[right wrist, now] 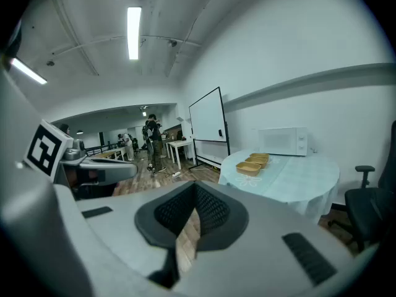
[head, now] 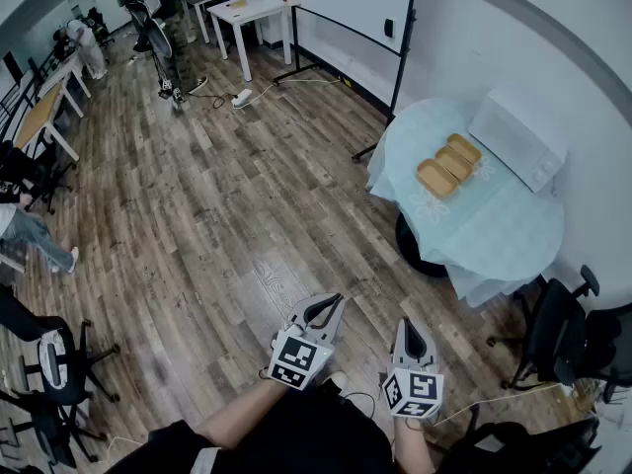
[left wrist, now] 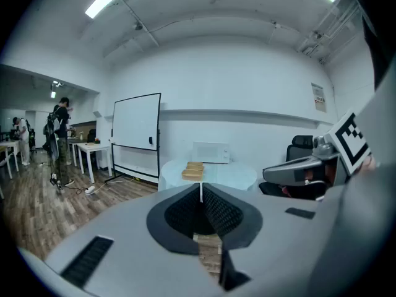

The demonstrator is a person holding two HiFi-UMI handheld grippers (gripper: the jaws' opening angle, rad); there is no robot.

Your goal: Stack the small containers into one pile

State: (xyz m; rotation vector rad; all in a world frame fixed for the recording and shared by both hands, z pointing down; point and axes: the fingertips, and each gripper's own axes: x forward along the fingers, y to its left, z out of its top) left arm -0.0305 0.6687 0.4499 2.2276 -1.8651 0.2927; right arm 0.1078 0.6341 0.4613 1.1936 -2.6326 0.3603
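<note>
Three small tan containers [head: 435,178] [head: 454,163] [head: 464,148] lie side by side in a row on a round table with a pale blue cloth [head: 494,230]. In the left gripper view they [left wrist: 193,171] show far ahead, just above the jaws. The right gripper view has them [right wrist: 249,167] to the right of its jaws. My left gripper [head: 336,302] and right gripper [head: 407,324] hang close to my body, above the wood floor, well short of the table. Both are shut, with nothing held between the fingertips.
A white microwave [head: 518,138] stands on the table behind the containers. A whiteboard on a stand [head: 346,8] is left of the table, and black office chairs [head: 553,334] sit at its near right. People and desks [head: 158,8] are far back.
</note>
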